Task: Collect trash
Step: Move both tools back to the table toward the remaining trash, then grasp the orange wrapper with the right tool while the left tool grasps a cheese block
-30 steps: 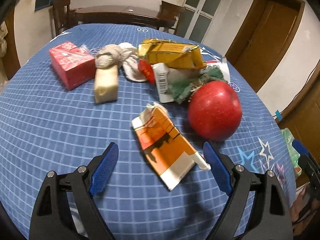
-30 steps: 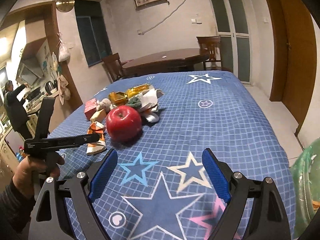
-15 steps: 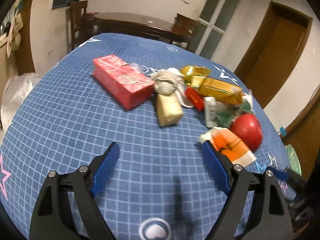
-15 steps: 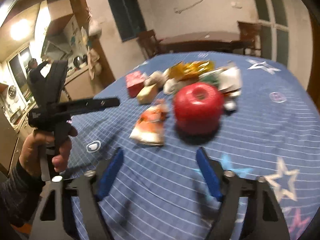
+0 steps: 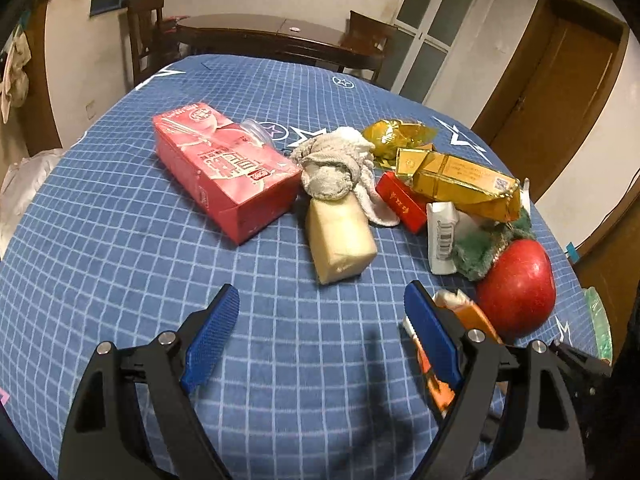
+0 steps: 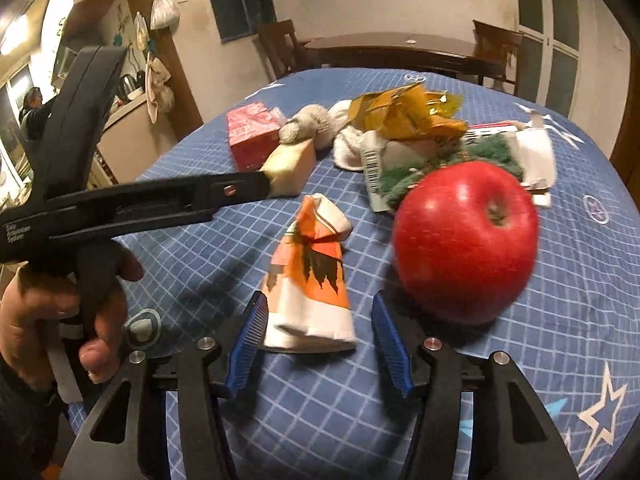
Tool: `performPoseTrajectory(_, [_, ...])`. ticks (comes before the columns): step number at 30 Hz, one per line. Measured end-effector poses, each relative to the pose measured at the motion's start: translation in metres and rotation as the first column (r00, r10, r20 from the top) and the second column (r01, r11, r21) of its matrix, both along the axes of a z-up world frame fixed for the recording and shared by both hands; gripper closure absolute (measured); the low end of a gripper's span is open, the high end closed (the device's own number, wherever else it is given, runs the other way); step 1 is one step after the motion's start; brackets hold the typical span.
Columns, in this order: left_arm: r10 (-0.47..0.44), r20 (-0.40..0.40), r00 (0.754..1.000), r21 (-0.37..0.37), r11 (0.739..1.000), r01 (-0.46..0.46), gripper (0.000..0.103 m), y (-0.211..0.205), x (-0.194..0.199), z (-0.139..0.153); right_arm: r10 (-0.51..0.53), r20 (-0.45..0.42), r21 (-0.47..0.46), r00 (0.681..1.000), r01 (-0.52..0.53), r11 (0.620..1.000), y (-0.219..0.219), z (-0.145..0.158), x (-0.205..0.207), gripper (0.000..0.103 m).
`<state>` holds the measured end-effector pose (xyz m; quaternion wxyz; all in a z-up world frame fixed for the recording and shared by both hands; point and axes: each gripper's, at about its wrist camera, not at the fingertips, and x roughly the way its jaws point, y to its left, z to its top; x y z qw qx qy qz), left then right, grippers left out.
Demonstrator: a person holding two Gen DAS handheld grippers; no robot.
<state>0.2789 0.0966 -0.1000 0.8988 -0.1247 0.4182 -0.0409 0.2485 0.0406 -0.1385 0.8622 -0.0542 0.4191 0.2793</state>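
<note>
Right wrist view: the right gripper (image 6: 318, 346) is shown low over the worktop (image 6: 560, 292), pointed at the pile at 12 o'clock. The orange wrapper (image 6: 310, 280), crumpled and flat, lies apart from the heap, which is judged the reason it is taken first. Its near end lies between the jaws, which have just been closing; gaps show on both sides, so nothing is clamped yet. The apple (image 6: 466, 240) stands just beside the wrapper at 2 o'clock, close to the right jaw, so a nudge is judged possible. At 9 o'clock the left gripper is seen side-on, carried in a hand (image 6: 60, 312).

Left wrist view: the left gripper (image 5: 320, 324) is held wide apart over bare cloth, nothing between the jaws. The wrapper (image 5: 468, 312) is partly hidden behind its right finger at 4 o'clock. The red carton (image 5: 224, 172) lies at 11 o'clock, the pale block (image 5: 340, 236) at 12, touching the grey rag (image 5: 332, 164). Further right, the gold packet (image 5: 460, 180) rests on other litter.
</note>
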Motion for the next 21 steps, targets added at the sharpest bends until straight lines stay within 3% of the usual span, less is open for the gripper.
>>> performPoseTrajectory(1, [0.000, -0.002, 1.000, -0.002, 1.000, 0.000, 0.022, -0.001, 0.004, 0.000, 0.000, -0.003, -0.005, 1.000, 0.000, 1.000, 0.002, -0.001, 0.002, 0.047])
performPoseTrajectory(5, [-0.007, -0.023, 1.000, 0.011, 1.000, 0.007, 0.022, -0.006, 0.020, -0.004, -0.010, -0.003, -0.013, 1.000, 0.010, 1.000, 0.008, -0.002, 0.008, 0.073])
performPoseTrajectory(8, [-0.011, -0.025, 1.000, 0.024, 1.000, 0.012, 0.026, -0.013, 0.029, -0.003, -0.021, 0.002, 0.012, 1.000, 0.020, 1.000, -0.002, -0.001, 0.005, 0.081])
performPoseTrajectory(17, [0.026, -0.033, 0.999, 0.115, 0.993, -0.022, 0.046, -0.029, 0.052, -0.004, -0.059, 0.018, 0.072, 0.998, 0.057, 0.996, -0.025, 0.003, -0.008, 0.083])
performPoseTrajectory(19, [0.035, -0.032, 0.999, 0.126, 0.992, -0.030, 0.066, -0.030, 0.054, -0.004, -0.069, 0.021, 0.082, 0.997, 0.067, 0.994, -0.027, 0.005, -0.010, 0.083])
performPoseTrajectory(21, [0.038, -0.032, 0.999, 0.113, 0.993, -0.034, 0.070, -0.028, 0.055, -0.003, -0.080, 0.026, 0.093, 0.996, 0.078, 0.993, -0.032, 0.006, -0.012, 0.083])
